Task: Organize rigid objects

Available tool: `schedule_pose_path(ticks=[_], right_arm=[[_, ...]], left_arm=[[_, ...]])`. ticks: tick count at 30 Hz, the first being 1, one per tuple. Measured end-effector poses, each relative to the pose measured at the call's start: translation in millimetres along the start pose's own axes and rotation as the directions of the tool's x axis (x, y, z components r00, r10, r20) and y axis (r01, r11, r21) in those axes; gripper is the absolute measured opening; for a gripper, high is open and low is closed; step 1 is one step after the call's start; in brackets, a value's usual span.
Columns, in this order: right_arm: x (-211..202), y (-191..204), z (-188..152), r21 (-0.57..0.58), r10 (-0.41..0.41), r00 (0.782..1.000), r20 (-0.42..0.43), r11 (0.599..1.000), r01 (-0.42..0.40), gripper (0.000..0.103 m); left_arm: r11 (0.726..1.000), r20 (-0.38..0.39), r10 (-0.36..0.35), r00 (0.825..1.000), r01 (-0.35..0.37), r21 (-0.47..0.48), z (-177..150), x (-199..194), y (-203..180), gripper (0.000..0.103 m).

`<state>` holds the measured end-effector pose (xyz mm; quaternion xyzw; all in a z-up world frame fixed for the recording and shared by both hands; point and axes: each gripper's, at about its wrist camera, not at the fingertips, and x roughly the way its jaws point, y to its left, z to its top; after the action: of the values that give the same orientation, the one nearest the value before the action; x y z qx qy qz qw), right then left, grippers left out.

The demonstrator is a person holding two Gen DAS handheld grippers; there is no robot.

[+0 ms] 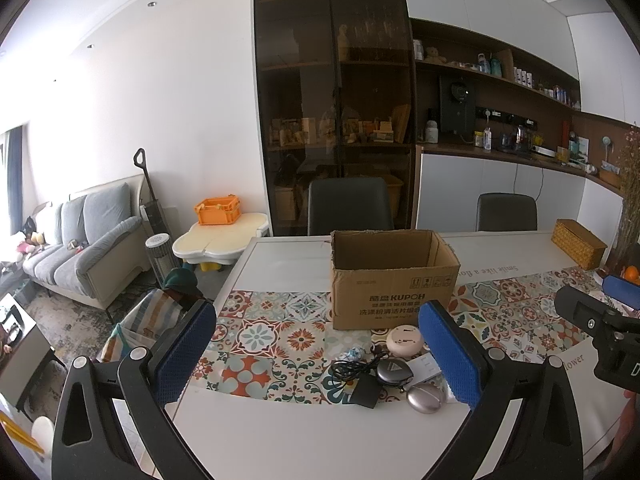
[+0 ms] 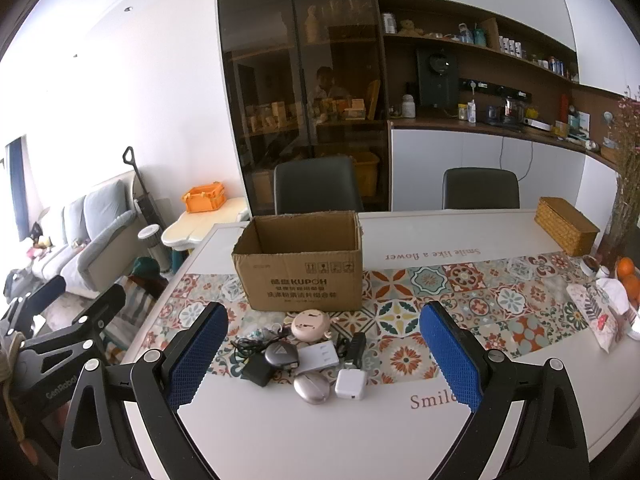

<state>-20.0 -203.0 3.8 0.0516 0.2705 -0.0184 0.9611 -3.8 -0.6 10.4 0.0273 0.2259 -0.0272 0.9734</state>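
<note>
Bench [image 2: 400, 432]: small rigid items heaped just before open box [image 2: 300, 276]: white charger [image 2: 351, 384], silver case [image 2: 311, 388], black adapter [image 2: 256, 374], white strip [image 2: 318, 356] lying long axis left-right. Right gripper [image 2: 322, 360], jaws apart, empty, faces heap squarely, nearer. Left gripper [image 1: 316, 354], jaws apart, empty; heap lies right of its centre.

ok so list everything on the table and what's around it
cardboard box: 1, brown, open, on patterned runner
round case: 1, pink-beige, in front of box
dark oval case: 1, grey, in the pile
silver oval case: 1, front of pile
white charger: 1, front right of pile
black adapter: 1, left of pile
wicker box: 1, tan, far right
oranges: several, right edge
chairs: 2, dark, behind table
left gripper: fingers blue, open
right gripper: fingers blue, open
</note>
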Motion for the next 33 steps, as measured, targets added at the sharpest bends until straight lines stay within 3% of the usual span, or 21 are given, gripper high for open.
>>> schedule_pose_path(ticks=[8,18,25,33], right_arm=[[12.6,3.2,-5.4,0.002,0.007,1.0,-0.019,1.0,-0.007,0.097],[42.2,-13.4,-16.6,0.01,-0.02,0.992,-0.121,1.0,0.022,0.097],[81.0,-33.7,-36.4,0.035,-0.014,0.971,-0.241,0.999,0.023,0.097],[129.9,-40.7,-56.0,0.022,-0.02,0.938,-0.347,0.999,0.029,0.097]], left_arm=[[1.0,-0.029,0.002,1.0,-0.001,0.005,-4.9,8.7,1.8,0.103],[1.0,-0.158,-0.002,0.987,0.003,0.003,-26.8,56.0,-16.1,0.103],[1.0,-0.253,0.007,0.967,0.001,0.031,-48.1,84.5,-35.2,0.103],[0.999,-0.379,0.029,0.925,-0.015,0.041,-74.4,122.3,-45.5,0.103]])
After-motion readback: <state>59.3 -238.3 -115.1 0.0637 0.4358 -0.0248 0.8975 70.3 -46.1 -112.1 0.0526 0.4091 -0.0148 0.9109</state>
